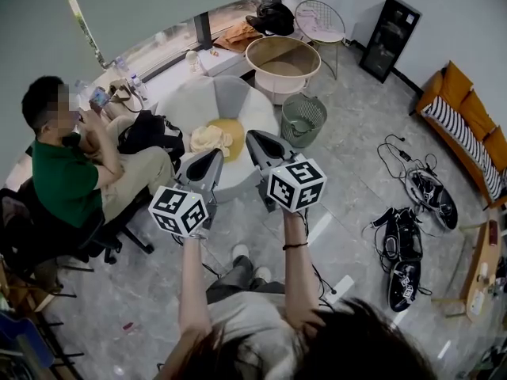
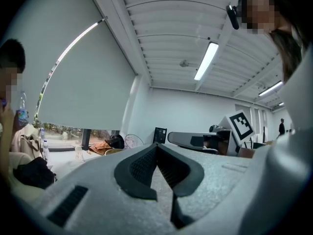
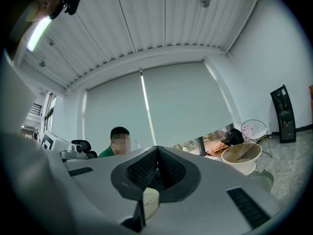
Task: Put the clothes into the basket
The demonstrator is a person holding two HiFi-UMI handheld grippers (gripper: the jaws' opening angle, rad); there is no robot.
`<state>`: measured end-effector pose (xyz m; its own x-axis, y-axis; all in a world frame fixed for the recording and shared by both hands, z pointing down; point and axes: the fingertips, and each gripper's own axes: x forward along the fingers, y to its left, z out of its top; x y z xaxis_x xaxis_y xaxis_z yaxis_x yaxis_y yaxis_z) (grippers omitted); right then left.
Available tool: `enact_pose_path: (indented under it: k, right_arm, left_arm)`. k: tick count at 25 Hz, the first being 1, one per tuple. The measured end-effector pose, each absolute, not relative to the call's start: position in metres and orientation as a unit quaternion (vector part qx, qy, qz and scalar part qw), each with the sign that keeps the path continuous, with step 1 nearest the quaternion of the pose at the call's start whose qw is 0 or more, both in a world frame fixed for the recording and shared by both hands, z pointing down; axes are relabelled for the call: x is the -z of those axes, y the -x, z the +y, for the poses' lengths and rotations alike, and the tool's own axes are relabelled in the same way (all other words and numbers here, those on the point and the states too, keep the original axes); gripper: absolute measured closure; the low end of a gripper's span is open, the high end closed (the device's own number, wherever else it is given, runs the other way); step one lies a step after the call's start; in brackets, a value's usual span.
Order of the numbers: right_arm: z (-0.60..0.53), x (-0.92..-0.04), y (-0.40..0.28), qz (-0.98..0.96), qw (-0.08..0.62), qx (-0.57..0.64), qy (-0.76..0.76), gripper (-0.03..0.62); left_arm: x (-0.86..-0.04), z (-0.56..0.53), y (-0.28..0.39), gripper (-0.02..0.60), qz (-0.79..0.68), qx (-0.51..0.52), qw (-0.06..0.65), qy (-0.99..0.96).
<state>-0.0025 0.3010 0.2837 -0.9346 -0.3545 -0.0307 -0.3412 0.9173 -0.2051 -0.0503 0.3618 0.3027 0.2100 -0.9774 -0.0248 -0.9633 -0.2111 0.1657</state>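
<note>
Jaws together, left gripper (image 2: 156, 146), right gripper (image 3: 157, 149), clothes (image 1: 211, 139) ahead

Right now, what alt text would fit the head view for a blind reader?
The left gripper and right gripper, both shut, point toward pale clothes on a round white seat; a green mesh basket stands beside it.

I see pale yellow and cream clothes (image 1: 214, 138) on a white bench (image 1: 238, 99). At three o'clock from them, the mesh basket (image 1: 303, 119) is grey-green. The left tongs (image 1: 214, 158) and right tongs (image 1: 253, 139) are grey with black pads (image 2: 139, 168); their cubes (image 1: 181, 210) bear black-and-white squares. The floor (image 1: 348, 188) is grey marble.
</note>
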Motion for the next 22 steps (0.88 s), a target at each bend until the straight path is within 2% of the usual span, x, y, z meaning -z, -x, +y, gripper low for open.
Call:
enact_pose_path:
  k: [15, 22]
  right_arm:
    - [0.229, -0.294, 0.061, 0.977, 0.015, 0.096, 0.189, 0.585]
    - [0.209, -0.301, 0.072, 0.974, 0.038, 0.125, 0.187, 0.585]
  left_arm:
    - [-0.308, 0.277, 0.105, 0.571, -0.606, 0.066, 0.066, -0.790]
    - [-0.322, 0.257, 0.122, 0.571, -0.596, 0.061, 0.078, -0.797]
